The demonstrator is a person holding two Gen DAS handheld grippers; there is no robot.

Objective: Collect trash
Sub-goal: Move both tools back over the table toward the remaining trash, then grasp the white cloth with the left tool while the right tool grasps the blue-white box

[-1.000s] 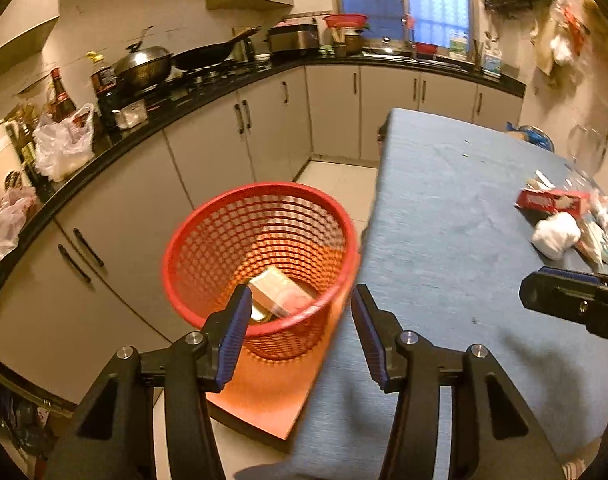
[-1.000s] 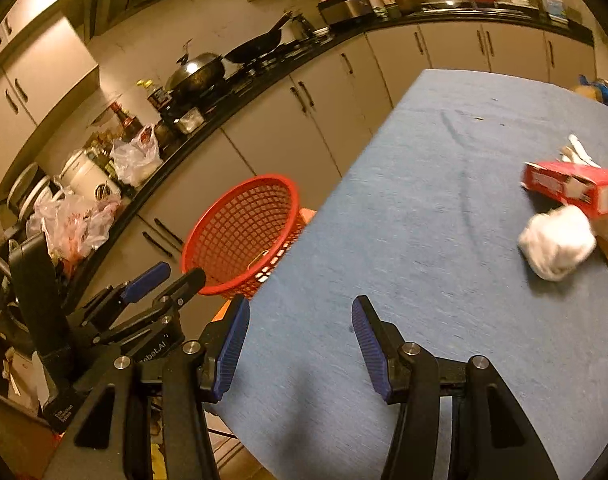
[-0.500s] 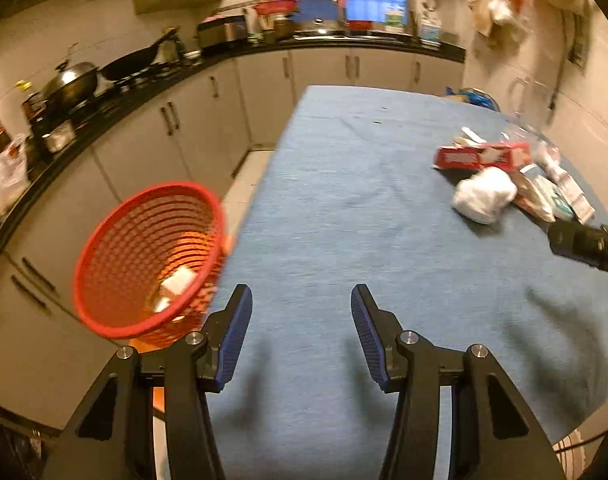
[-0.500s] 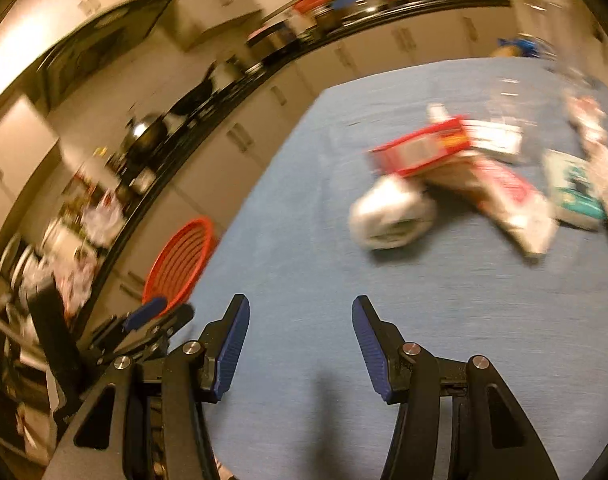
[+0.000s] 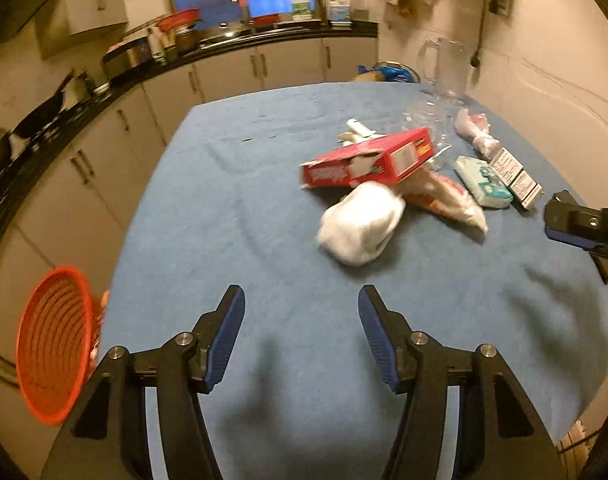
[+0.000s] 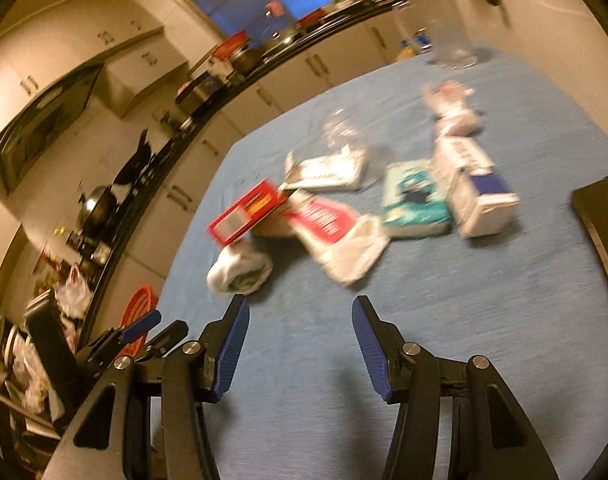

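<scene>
A pile of trash lies on the blue table [image 5: 244, 216]: a white crumpled wad [image 5: 360, 226] [image 6: 240, 270], a red box [image 5: 368, 160] [image 6: 246, 212], a red-and-white wrapper [image 5: 444, 200] [image 6: 336, 232], a teal tissue pack [image 5: 482, 180] [image 6: 414, 200] and a white carton [image 6: 470, 184]. My left gripper [image 5: 300, 336] is open and empty, short of the wad. My right gripper [image 6: 300, 340] is open and empty, near the wad and wrapper. The red mesh basket [image 5: 52, 344] [image 6: 138, 312] stands off the table's left edge.
A clear glass jug [image 5: 444, 72] stands at the table's far end. Kitchen counters [image 5: 84, 100] with pans run along the left and back. A dark chair back [image 6: 604, 232] is at the right edge. The right gripper shows in the left wrist view [image 5: 580, 228].
Both grippers have swung right, away from the basket and toward the trash pile. The basket has slid to the left edge of both views. Both stay open and empty.
</scene>
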